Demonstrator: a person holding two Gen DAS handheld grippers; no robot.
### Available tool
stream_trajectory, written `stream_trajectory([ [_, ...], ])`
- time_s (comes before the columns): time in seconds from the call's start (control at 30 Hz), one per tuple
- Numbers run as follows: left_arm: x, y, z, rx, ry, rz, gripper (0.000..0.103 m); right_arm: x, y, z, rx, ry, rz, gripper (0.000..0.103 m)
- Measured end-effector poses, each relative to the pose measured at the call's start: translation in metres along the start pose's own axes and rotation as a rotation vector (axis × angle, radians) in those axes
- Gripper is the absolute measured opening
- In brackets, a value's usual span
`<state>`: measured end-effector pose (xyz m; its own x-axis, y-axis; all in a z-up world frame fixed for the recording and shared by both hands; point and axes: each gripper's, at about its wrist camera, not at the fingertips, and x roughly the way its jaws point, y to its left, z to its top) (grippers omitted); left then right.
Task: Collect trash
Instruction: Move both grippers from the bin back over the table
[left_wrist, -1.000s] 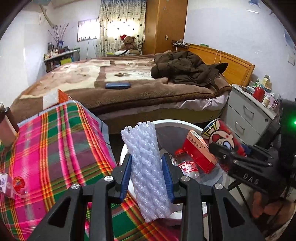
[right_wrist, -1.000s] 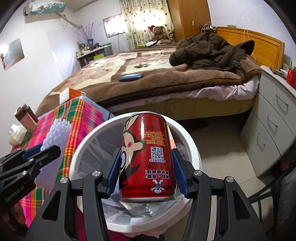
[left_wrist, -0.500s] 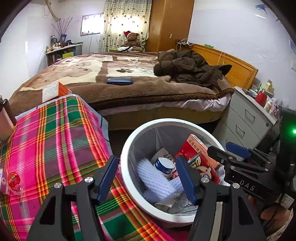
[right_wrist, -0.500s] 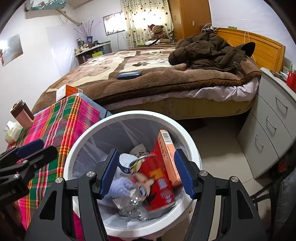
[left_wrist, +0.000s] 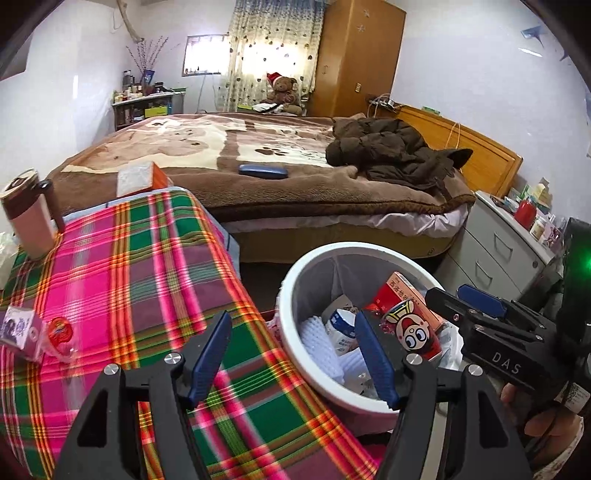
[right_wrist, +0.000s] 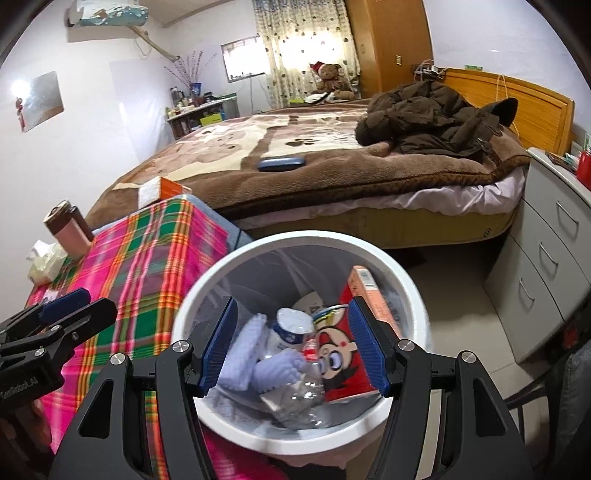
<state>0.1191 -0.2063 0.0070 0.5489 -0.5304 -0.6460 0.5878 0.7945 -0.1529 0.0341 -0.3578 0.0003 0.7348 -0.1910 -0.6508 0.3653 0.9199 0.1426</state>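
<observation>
White foam netting (right_wrist: 246, 345) lay inside the round white bin (right_wrist: 413, 295), beside a red cartoon can (right_wrist: 341, 354), a clear plastic bottle (right_wrist: 295, 395) and an orange box (right_wrist: 369, 291). The left gripper (left_wrist: 291, 356) had just been opening; its jaws stood apart with nothing between them, over the plaid cloth (left_wrist: 122, 266) and the bin's rim. The right gripper (right_wrist: 291, 349) hung above the bin, jaws apart and empty. More litter (left_wrist: 22, 328) sat on the cloth.
</observation>
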Motion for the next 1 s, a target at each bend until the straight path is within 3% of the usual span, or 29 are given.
stream_trajectory([
  [0.63,-0.052,0.065,-0.014,-0.074,-0.080,0.105,0.073,-0.007,0.063,-0.002,-0.079,-0.046,0.120,0.064],
  [1.0,-0.080,0.138,-0.033,-0.174,-0.099,0.207,0.074,0.006,0.121,-0.014,-0.176,-0.010,0.223,0.064],
])
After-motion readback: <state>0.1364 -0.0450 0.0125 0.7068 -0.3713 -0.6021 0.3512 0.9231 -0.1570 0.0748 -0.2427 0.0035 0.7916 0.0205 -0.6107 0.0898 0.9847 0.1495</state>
